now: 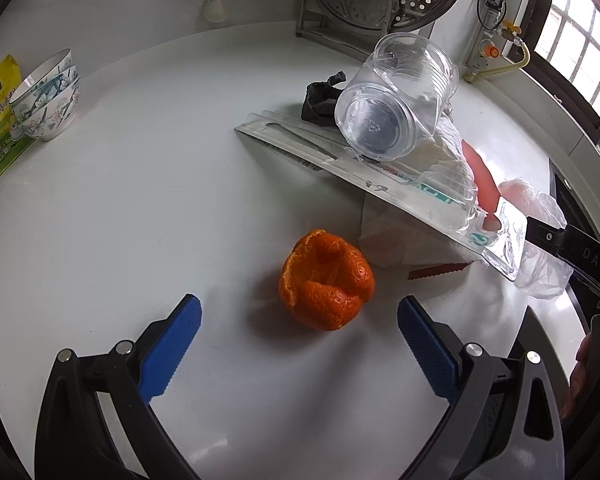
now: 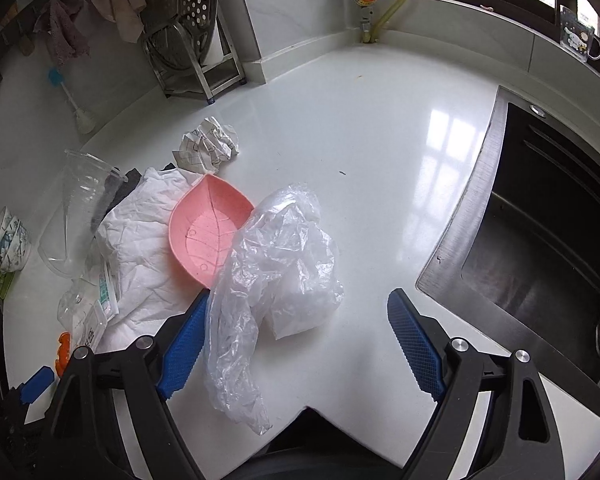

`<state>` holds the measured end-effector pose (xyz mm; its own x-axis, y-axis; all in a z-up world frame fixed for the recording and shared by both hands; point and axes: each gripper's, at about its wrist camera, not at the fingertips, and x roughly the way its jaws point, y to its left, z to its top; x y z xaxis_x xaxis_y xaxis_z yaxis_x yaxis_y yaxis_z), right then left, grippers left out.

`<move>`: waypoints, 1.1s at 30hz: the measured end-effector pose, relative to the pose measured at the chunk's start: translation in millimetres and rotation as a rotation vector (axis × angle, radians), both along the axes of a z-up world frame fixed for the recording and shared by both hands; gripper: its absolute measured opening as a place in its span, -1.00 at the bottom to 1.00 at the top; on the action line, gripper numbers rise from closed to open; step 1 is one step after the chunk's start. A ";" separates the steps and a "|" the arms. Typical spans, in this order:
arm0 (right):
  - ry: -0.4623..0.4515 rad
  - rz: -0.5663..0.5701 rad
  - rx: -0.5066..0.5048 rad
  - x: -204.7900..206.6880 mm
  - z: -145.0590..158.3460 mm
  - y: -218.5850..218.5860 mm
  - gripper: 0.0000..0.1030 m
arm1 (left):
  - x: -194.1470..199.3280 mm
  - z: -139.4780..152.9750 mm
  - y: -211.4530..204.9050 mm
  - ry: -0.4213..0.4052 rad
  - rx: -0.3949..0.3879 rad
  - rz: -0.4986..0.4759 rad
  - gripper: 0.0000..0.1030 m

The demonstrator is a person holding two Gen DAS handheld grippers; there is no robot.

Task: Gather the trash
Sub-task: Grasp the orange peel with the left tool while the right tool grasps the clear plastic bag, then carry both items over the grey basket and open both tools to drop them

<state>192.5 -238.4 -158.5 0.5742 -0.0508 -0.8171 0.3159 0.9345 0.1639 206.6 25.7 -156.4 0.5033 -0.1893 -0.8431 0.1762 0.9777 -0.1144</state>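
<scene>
On white kitchen counter [image 2: 340, 128] | sink [image 2: 540, 240] at right | left claw [image 1: 299, 312] spread before orange peel [image 1: 326, 280] | right claw [image 2: 296, 312] spread around plastic bag [image 2: 276, 272]

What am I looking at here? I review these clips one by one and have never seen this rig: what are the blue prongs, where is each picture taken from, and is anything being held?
There is no robot. A person carries a hand-held gripper in each hand, and each has a fisheye camera looking along its two blue fingers.

In the left view, the left hand-held gripper is open around an orange peel on the white counter, not touching it. Behind lie a clear plastic cup on its side and flat clear packaging.

In the right view, the right hand-held gripper is open over a crumpled clear plastic bag. Nearby are a pink leaf-shaped dish, white paper and a sink.

Nothing is held.
</scene>
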 end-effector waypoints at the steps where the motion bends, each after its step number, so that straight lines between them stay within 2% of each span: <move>1: -0.002 0.002 -0.007 -0.2 -0.5 0.1 0.63 | 1.8 -1.1 -0.3 -0.003 -0.002 0.001 0.88; 7: -0.011 0.017 -0.037 1.0 -2.3 4.8 0.59 | 9.7 -8.5 -0.1 0.007 0.016 0.039 0.88; 12: -0.004 0.032 -0.041 3.8 -3.9 7.9 0.22 | 12.1 -7.2 4.3 -0.001 0.015 0.063 0.85; 14: -0.001 0.029 -0.036 4.1 -4.6 7.7 0.11 | 13.0 -5.5 6.6 -0.014 0.017 0.066 0.77; 17: -0.002 0.030 -0.039 3.3 -4.2 7.6 -0.01 | 13.9 -3.6 3.9 -0.013 0.020 0.051 0.64; 20: -0.003 0.031 -0.048 2.4 -3.0 7.4 -0.15 | 13.3 -2.2 -3.3 -0.014 0.021 0.028 0.39; 23: -0.001 0.038 -0.048 1.4 -2.1 8.2 -0.30 | 9.8 -1.1 -8.0 -0.008 0.013 0.010 0.11; 25: -0.002 0.044 -0.046 -0.4 -1.3 8.6 -0.41 | 8.9 -0.7 -8.8 0.005 -0.020 -0.002 -0.20; 27: -0.004 0.047 -0.044 -2.9 -0.2 8.5 -0.51 | 7.1 1.5 -9.6 0.006 -0.031 -0.008 -0.35; 30: -0.013 0.045 -0.028 -8.0 2.8 5.9 -0.59 | 5.5 3.9 -8.5 0.009 -0.033 -0.007 -0.47; 33: -0.021 0.039 -0.010 -13.7 6.6 3.6 -0.61 | 5.9 5.9 -3.8 0.013 -0.028 -0.003 -0.48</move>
